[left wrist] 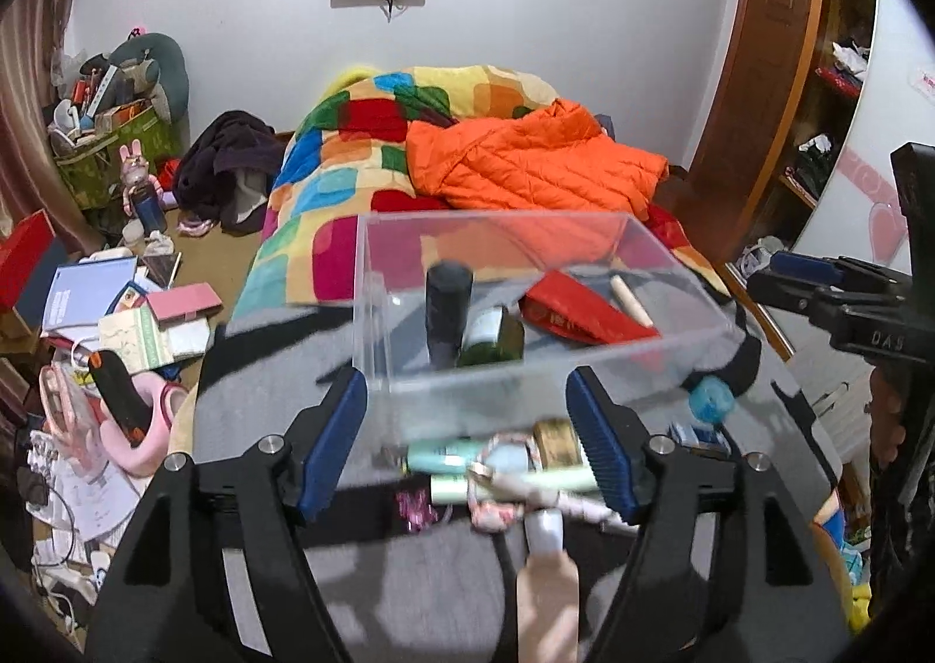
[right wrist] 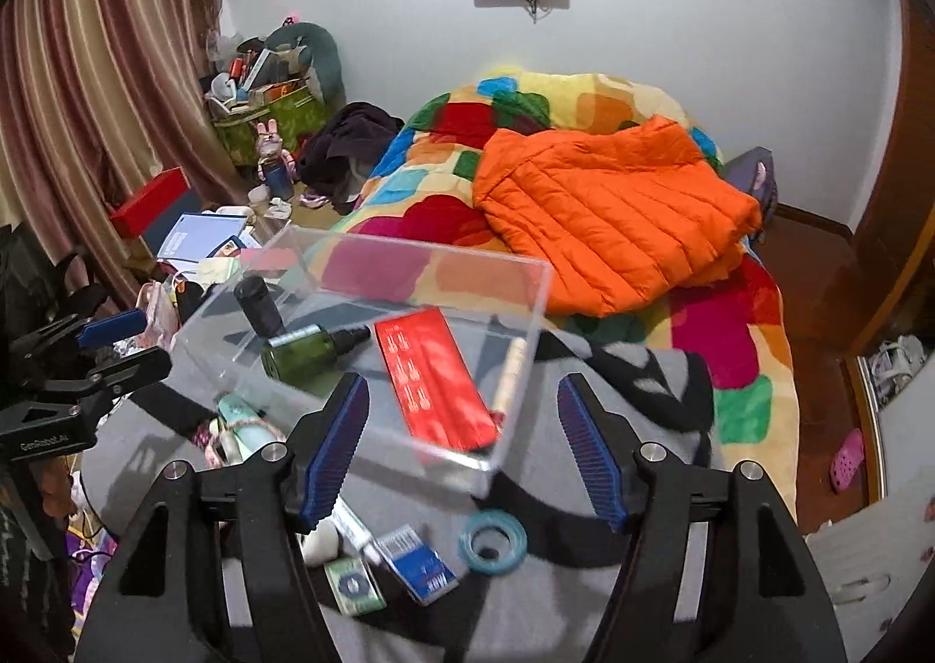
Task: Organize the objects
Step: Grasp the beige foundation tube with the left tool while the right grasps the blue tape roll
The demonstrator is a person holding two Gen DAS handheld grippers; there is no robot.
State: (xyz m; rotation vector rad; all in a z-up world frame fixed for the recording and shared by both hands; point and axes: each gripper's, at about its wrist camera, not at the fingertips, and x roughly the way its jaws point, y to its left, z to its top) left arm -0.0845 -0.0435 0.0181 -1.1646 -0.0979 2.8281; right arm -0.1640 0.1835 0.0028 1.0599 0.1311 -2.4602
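Observation:
A clear plastic box (left wrist: 374,277) (right wrist: 526,306) sits on a grey and black cloth (right wrist: 584,487) on the bed. Inside lie a black cylinder (left wrist: 447,306) (right wrist: 260,306), a green bottle (left wrist: 494,338) (right wrist: 304,353), a red packet (left wrist: 584,312) (right wrist: 435,388) and a cream stick (left wrist: 631,300). My left gripper (left wrist: 467,441) is open and empty above a heap of pale green tubes (left wrist: 450,452) and a white bottle (left wrist: 543,531). My right gripper (right wrist: 461,446) is open and empty over the box's near corner. A blue ring (right wrist: 492,540), a blue packet (right wrist: 418,560) and a green packet (right wrist: 353,584) lie below it.
A colourful quilt (right wrist: 730,335) and an orange jacket (right wrist: 608,213) cover the bed behind the box. Books, boxes and bags litter the floor at left (left wrist: 117,306). A wooden wardrobe (left wrist: 777,78) stands at right. A pink slipper (right wrist: 847,458) lies on the floor.

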